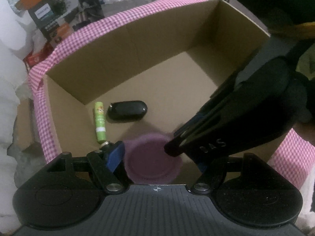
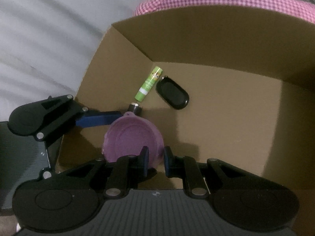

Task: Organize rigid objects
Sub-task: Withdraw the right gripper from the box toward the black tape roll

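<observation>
Right tongs [image 2: 155, 162] pinch the purple bowl [image 2: 133, 137]; left tongs [image 1: 157, 157], lettered "DAS", straddle it.

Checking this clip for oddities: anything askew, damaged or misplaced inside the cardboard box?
Nothing damaged or spilled. The purple bowl hangs tilted, both grippers on its rim, over the cardboard box. The green tube and black case lie flat, side by side.

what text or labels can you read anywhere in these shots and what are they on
"SVO", as it appears in the left wrist view, in raised letters on the black body of the right gripper; may be seen upside down.
Green tube: cartoon picture and small print, too blurred to read.
Printed box behind the cardboard box: white logo and lines of text, too small to read.
Nothing else is legible.
</observation>
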Action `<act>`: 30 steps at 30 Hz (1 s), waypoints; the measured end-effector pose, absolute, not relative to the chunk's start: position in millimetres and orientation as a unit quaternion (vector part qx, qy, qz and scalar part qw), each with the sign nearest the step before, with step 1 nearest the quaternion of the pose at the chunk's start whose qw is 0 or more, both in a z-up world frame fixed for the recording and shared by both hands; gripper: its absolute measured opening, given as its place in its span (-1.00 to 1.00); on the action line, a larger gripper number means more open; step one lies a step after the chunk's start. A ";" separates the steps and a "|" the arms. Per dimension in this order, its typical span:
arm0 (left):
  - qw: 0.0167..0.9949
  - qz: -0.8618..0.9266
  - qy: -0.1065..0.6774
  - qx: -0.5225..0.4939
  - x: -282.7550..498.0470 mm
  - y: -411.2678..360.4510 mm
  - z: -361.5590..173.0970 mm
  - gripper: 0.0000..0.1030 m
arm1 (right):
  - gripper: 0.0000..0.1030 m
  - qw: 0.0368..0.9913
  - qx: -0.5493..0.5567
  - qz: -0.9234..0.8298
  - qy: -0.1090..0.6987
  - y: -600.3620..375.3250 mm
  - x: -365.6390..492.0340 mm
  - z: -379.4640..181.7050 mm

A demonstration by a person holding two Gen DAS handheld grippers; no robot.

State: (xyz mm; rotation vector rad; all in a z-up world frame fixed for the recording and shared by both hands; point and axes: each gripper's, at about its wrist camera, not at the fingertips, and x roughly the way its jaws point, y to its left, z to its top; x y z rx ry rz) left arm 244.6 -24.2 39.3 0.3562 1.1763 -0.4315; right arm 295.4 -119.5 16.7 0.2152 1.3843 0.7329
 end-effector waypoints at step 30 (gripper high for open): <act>0.905 -0.178 0.372 0.104 144.5 10.6 128.0 0.96 | 0.27 0.814 0.185 0.342 0.432 -193.9 181.0 119.9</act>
